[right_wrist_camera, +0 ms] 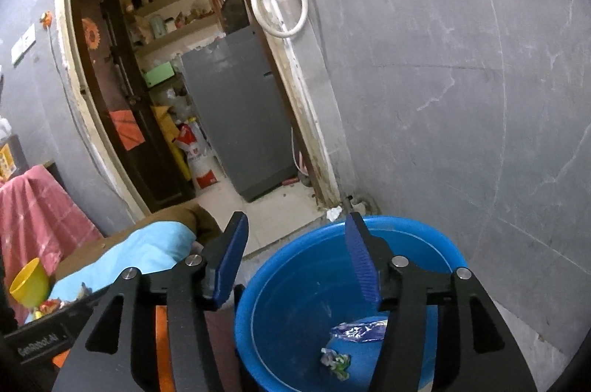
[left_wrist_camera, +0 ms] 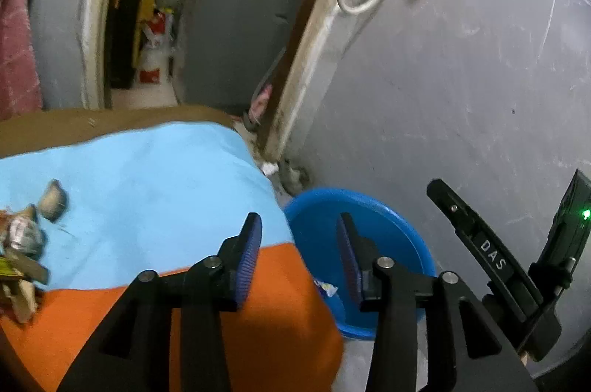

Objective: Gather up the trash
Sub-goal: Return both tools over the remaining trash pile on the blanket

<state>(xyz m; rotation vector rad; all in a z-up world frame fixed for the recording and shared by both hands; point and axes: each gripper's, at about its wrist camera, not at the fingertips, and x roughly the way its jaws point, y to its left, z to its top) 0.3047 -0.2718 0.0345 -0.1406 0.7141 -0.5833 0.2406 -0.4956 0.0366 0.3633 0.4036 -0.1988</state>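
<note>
In the right wrist view, the right gripper (right_wrist_camera: 295, 259) is held wide open and empty above the round blue plastic tub (right_wrist_camera: 424, 237). A crumpled blue-and-white wrapper (right_wrist_camera: 360, 331) lies at lower centre, long axis running left-right. The left gripper (left_wrist_camera: 299, 259) is likewise spread and empty; crumpled wrappers (left_wrist_camera: 22, 240) lie at left on the light-blue cloth (left_wrist_camera: 147, 188).

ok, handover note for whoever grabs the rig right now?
Left gripper: open, empty, over the edge of the blue-and-orange cloth.
Right gripper: open, empty, above the blue tub.
Done: two wrappers already lie in the tub.
Left: a pile of trash sits on the cloth at its far left; more scraps show beside the yellow cup.
</note>
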